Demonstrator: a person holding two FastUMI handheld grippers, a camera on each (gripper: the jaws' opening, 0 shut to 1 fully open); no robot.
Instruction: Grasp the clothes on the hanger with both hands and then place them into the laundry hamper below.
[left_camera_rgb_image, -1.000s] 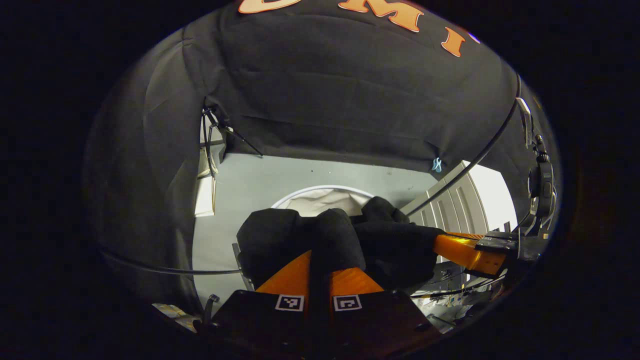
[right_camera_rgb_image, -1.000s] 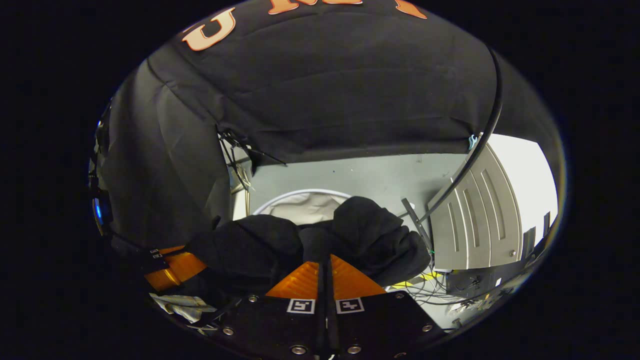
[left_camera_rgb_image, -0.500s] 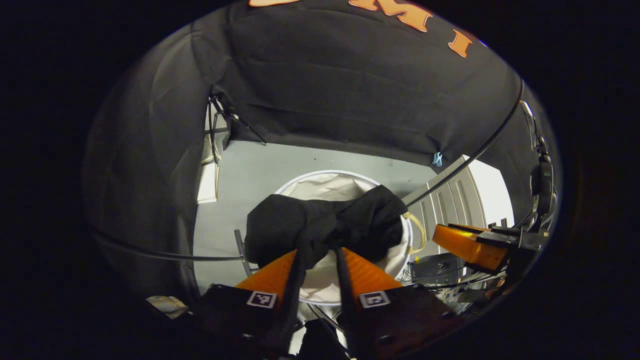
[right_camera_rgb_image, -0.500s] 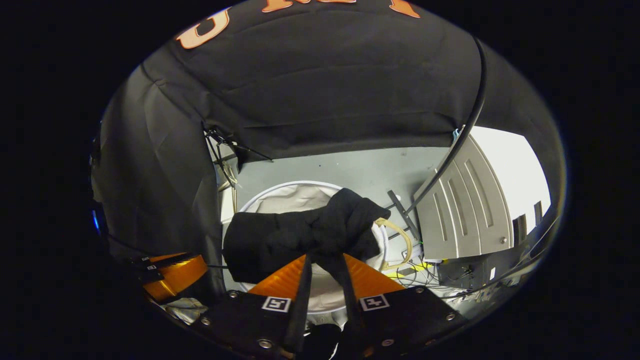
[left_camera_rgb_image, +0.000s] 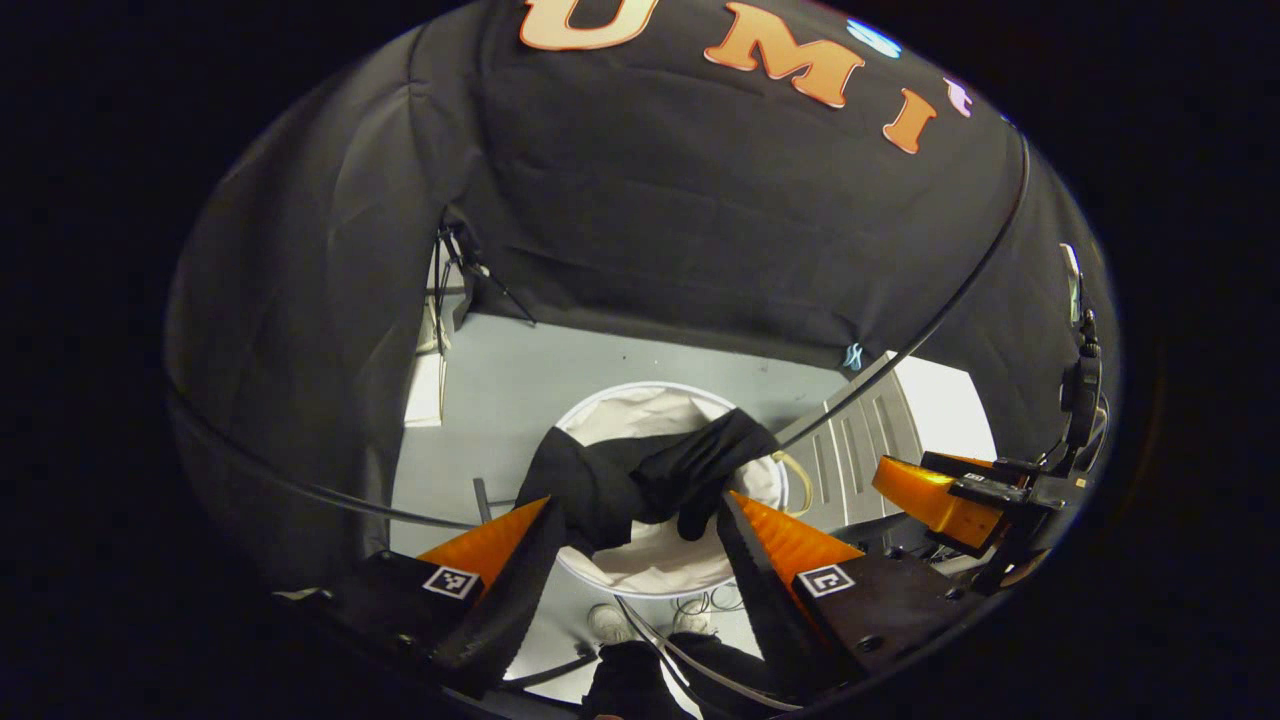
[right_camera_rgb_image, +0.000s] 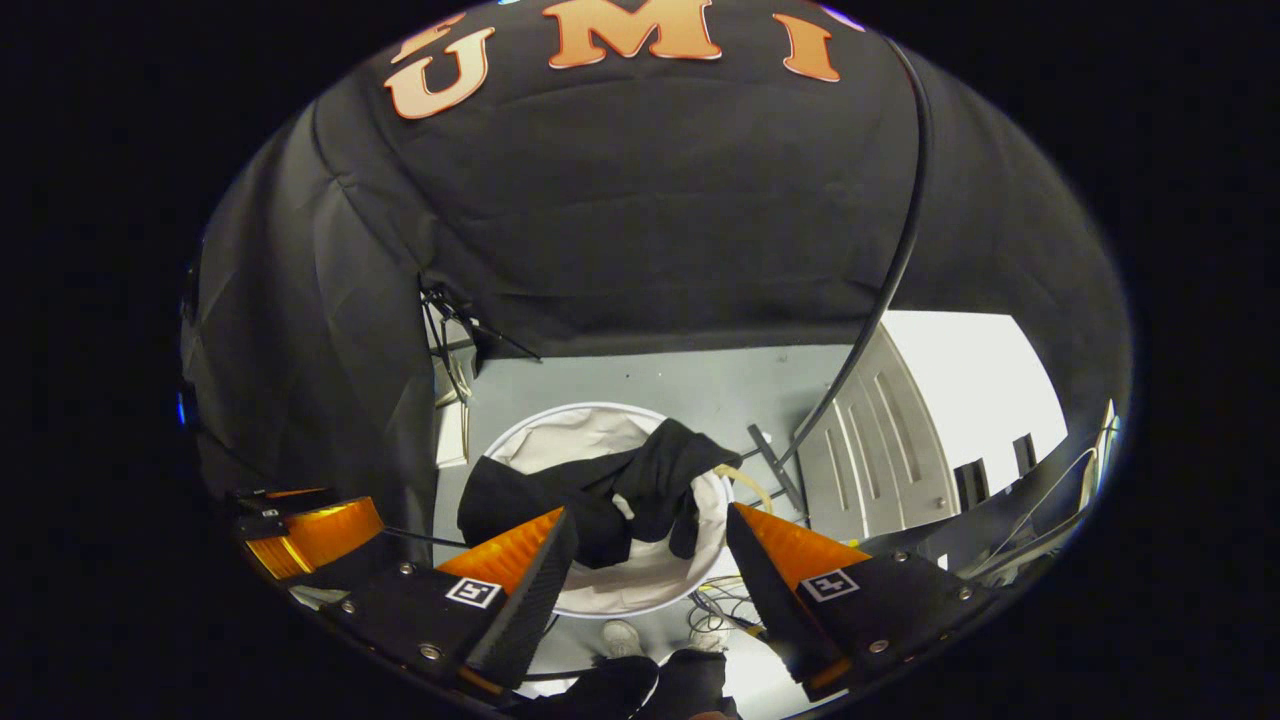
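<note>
Nearest in the left gripper view, the left claw (left_camera_rgb_image: 632, 540) stands with its orange fingers wide apart and nothing between them; in the right gripper view the right claw (right_camera_rgb_image: 650, 555) is spread just as wide, also empty. Beyond and below both lies the black garment (right_camera_rgb_image: 610, 485), draped across the laundry hamper (right_camera_rgb_image: 520, 435), part sunk into the white liner and part hanging over the left rim. It looks light, limp and crumpled, so it should fold and sag wherever it is lifted; a bunched ridge near its middle seems the surest place to pinch if it needs tucking in. Farther off are the grey floor (right_camera_rgb_image: 720, 385) and a ribbed grey panel (right_camera_rgb_image: 880, 450) at right.
</note>
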